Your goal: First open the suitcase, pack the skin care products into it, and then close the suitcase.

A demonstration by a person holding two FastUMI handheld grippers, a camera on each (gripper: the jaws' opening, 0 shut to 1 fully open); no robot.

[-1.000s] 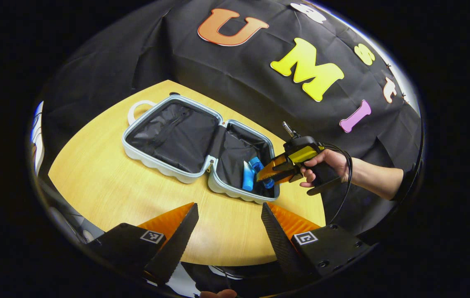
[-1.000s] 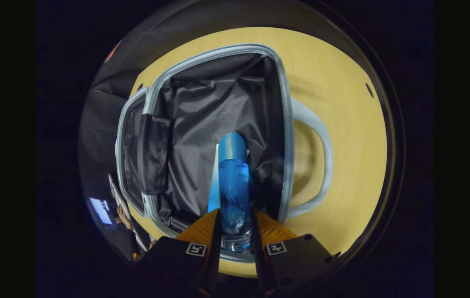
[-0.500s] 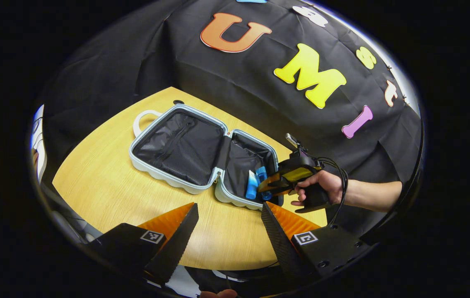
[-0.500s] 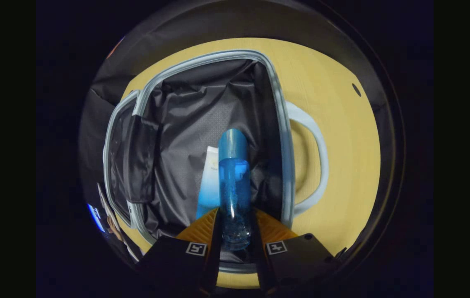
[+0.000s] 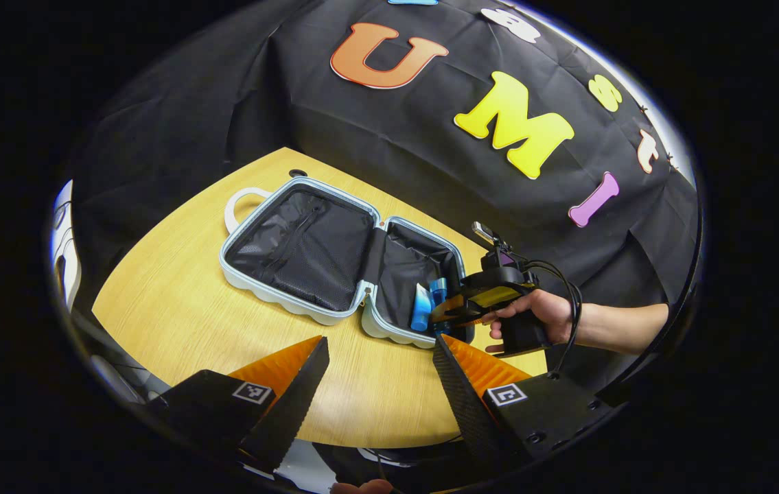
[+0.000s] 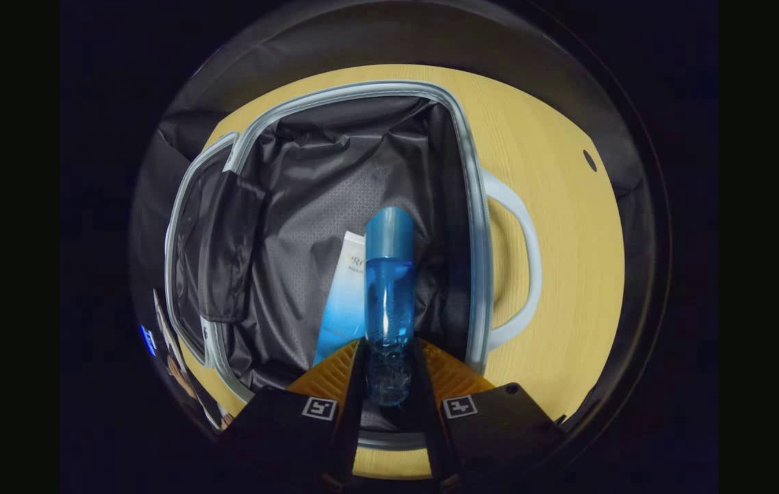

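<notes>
Right tongs (image 6: pixel 389 384) squeeze the blue bottle (image 6: pixel 388 288) low inside the open suitcase (image 6: pixel 475 226) on the desk (image 5: pixel 176 302). Lay it gently beside the white-and-blue tube (image 6: pixel 344 302), then let go. Left tongs (image 5: pixel 379 384) wait open, holding nothing. Watch the suitcase rim.

dim, sharp (edges fisheye-warped)
</notes>
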